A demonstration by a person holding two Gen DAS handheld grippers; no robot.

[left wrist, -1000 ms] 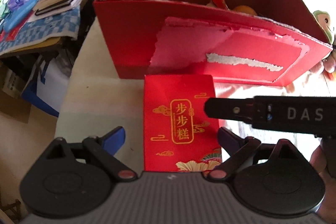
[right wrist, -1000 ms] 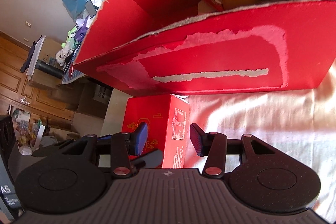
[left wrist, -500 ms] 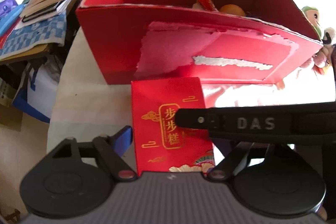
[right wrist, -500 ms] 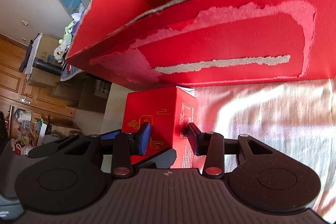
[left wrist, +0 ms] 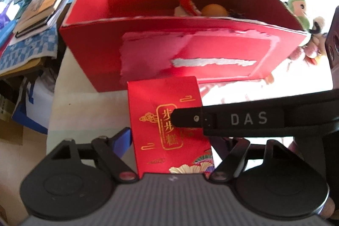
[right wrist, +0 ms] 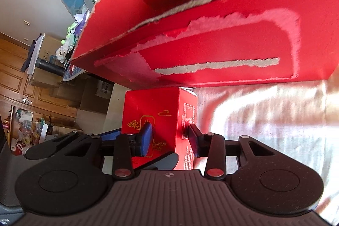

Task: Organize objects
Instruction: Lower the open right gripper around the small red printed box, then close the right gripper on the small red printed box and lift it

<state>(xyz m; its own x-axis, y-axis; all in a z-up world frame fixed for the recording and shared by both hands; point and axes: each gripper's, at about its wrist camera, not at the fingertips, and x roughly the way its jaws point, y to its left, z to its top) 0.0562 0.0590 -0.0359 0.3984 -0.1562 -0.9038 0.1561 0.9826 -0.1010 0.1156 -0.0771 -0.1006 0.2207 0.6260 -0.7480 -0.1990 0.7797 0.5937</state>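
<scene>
Two hand-held grippers close in on a small red gift box (right wrist: 159, 120) with gold lettering, standing on a white cloth (right wrist: 264, 120) just in front of a large open red cardboard box (right wrist: 211, 46). The right gripper (right wrist: 169, 137) has just been narrowing its jaws, and its blue and black pads now press the small box's front and side faces. The left gripper (left wrist: 169, 139), also just closing, straddles the same box across its width; its blue finger (left wrist: 122, 137) sits right at the box's edge, but whether both pads press cannot be told, since the right gripper's black finger crosses the view. Inside the large box lie an orange (left wrist: 214, 11) and a red-trimmed item. A plush monkey (left wrist: 298, 12) sits beyond its far corner.
</scene>
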